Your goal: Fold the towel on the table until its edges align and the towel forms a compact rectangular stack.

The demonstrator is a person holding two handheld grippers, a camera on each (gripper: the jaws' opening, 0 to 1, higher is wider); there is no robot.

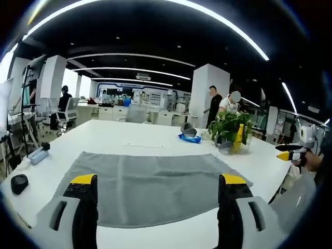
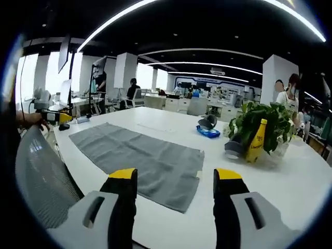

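1. One grey towel [image 1: 155,187] lies flat on the white desk [image 1: 129,137]. It is spread out in one layer and not folded yet.
2. The left gripper [image 1: 158,207] hangs above the near edge of the towel. Its jaws are wide apart and hold nothing.
3. The right gripper [image 2: 171,202] is by the end of the towel [image 2: 140,158]. Its jaws are wide apart too, with nothing in them.
4. In the left gripper view, the right gripper shows far off at the right edge [image 1: 290,151]. In the right gripper view, the left gripper shows at the left, by a mesh chair [image 2: 44,176].
5. The towel looks soft, thin and light, so I think it will bend and droop when lifted. It may also slide on the smooth desk.
6. The best spots to pinch look like the two corners of one short end, one for each gripper.
7. A plant [image 2: 262,124] and a yellow bottle [image 2: 257,140] stand well apart from the towel.
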